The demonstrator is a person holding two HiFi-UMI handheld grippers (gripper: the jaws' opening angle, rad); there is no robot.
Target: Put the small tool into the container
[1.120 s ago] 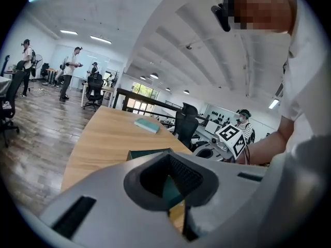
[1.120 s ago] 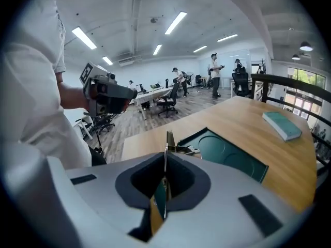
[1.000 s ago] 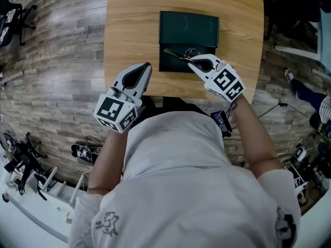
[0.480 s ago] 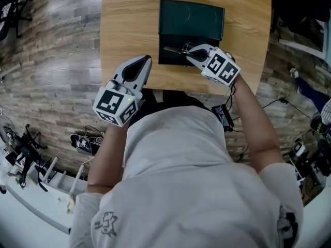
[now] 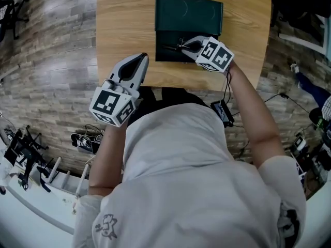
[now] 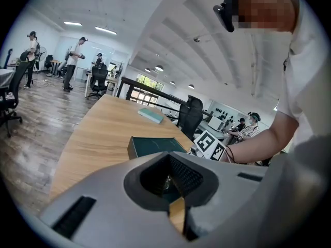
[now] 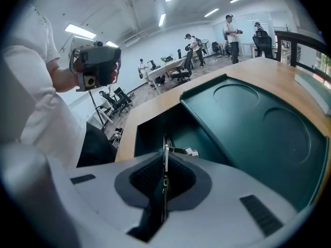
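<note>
A dark green container lies on the wooden table, its lid folded back and its nearer compartment open. My right gripper points down into that compartment. A thin metal small tool stands edge-on between its pads. The jaws have just been opening a little, and the pads still look closed on the tool. My left gripper hangs shut and empty over the table's near edge, left of the container.
A pale green book lies far down the table. Office chairs and several people stand in the room behind. Wood floor surrounds the table, with cables and gear on it at lower left.
My right gripper has sunk and tipped further down, carrying the tool from above the container's near edge into the open compartment. The left gripper has dropped slightly.
</note>
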